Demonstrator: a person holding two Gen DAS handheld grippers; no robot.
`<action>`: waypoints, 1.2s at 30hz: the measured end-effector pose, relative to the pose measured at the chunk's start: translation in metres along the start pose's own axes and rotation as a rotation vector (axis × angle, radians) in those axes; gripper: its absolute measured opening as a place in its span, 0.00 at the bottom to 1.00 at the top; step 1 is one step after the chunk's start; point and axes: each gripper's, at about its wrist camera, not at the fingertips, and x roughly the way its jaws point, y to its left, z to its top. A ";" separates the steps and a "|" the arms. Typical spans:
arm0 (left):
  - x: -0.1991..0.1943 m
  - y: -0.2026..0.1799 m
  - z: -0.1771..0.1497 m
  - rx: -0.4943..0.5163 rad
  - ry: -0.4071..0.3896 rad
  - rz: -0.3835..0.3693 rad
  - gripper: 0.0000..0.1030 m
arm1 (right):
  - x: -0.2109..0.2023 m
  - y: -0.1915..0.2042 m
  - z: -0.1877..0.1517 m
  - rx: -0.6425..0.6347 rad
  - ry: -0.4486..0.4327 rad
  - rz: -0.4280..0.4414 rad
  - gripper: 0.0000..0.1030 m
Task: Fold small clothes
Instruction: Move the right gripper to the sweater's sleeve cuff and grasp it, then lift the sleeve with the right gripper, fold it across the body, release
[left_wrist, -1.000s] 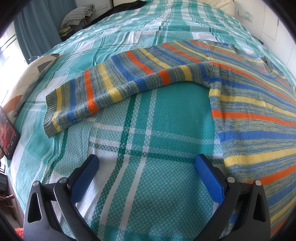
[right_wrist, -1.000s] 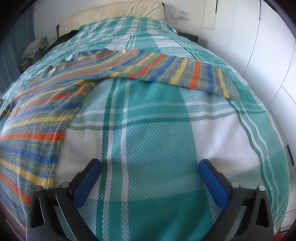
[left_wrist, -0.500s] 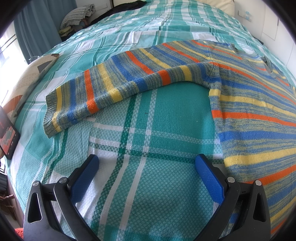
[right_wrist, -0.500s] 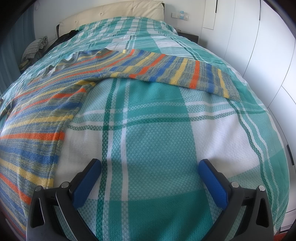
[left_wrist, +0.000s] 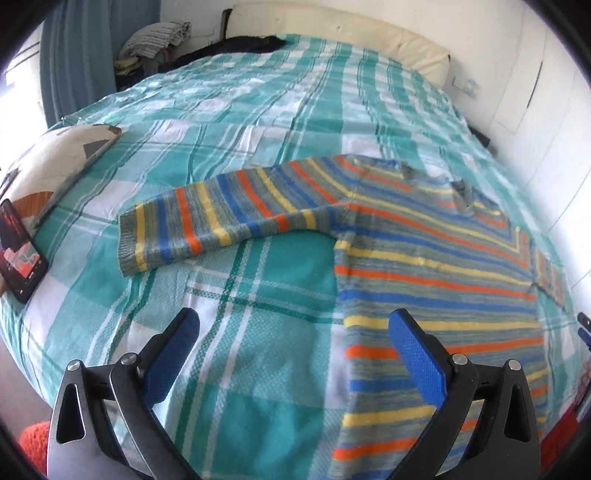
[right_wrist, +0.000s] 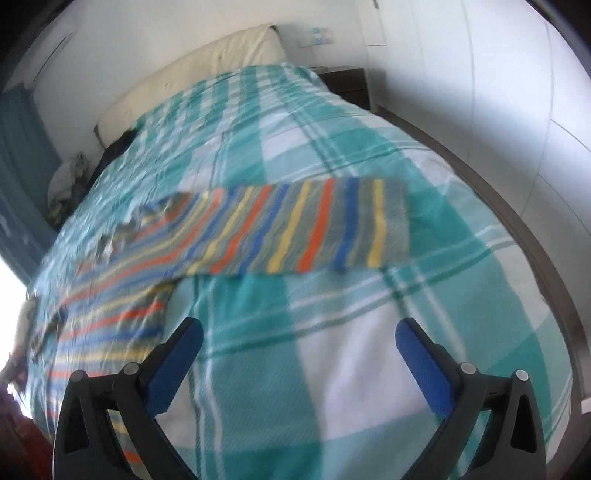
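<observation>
Striped sweater (left_wrist: 424, 258) flat on plaid bedspread (left_wrist: 258, 110), sleeves outstretched; left gripper (left_wrist: 295, 332), right gripper (right_wrist: 299, 339) jaws spread, empty.

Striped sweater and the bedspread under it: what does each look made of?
The striped sweater looks like soft knit yarn, probably wool or acrylic: ribbed cuff, fuzzy matte stripes. The checked bedspread looks like woven cotton, matte, with a visible waffle-like weave; the exact fibre can't be told. Both the left gripper and right gripper hang open above it.
</observation>
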 end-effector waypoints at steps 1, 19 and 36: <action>-0.002 -0.001 -0.003 -0.002 -0.011 -0.004 0.99 | 0.001 -0.017 0.013 0.067 -0.010 0.008 0.98; 0.041 0.022 -0.020 -0.098 0.090 0.087 0.99 | 0.095 -0.057 0.087 0.148 0.254 -0.052 0.04; 0.037 0.019 -0.020 -0.066 0.089 0.057 0.99 | 0.039 0.283 0.121 -0.265 0.094 0.452 0.05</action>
